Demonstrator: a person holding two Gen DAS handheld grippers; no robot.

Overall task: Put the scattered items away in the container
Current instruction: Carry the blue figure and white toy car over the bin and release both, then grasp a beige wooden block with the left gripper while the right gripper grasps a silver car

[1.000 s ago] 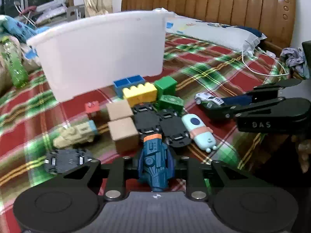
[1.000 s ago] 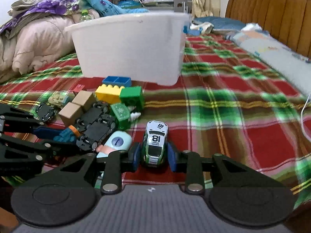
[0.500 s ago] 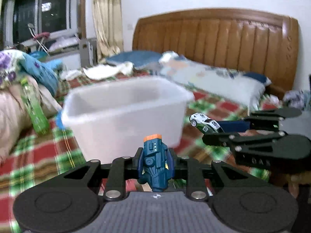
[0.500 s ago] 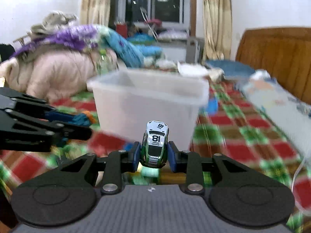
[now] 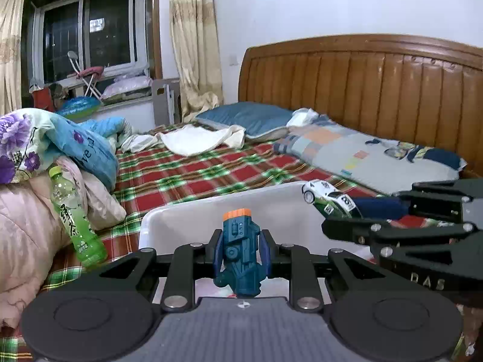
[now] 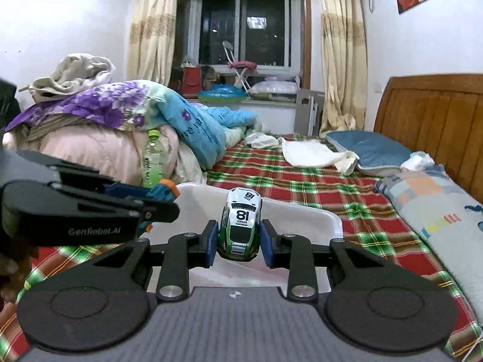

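Note:
My left gripper (image 5: pixel 240 252) is shut on a blue toy with an orange tip (image 5: pixel 240 253) and holds it above the white plastic bin (image 5: pixel 193 214). My right gripper (image 6: pixel 240 241) is shut on a white and green toy car numbered 18 (image 6: pixel 240 224), also held over the bin (image 6: pixel 302 215). In the left wrist view the right gripper with the car (image 5: pixel 329 200) hangs at the right. In the right wrist view the left gripper with the blue toy (image 6: pixel 160 193) is at the left. The other scattered toys are out of view.
The bin sits on a red and green plaid bedspread (image 5: pixel 193 175). A green drink bottle (image 5: pixel 75 220) leans on piled quilts (image 6: pixel 90 138) at the left. Pillows (image 5: pixel 377 157) and a wooden headboard (image 5: pixel 377 90) lie beyond.
Both grippers have lifted their toys from the pile on the bed and carried them up and forward over the white bin. The toy pile has dropped out of view.

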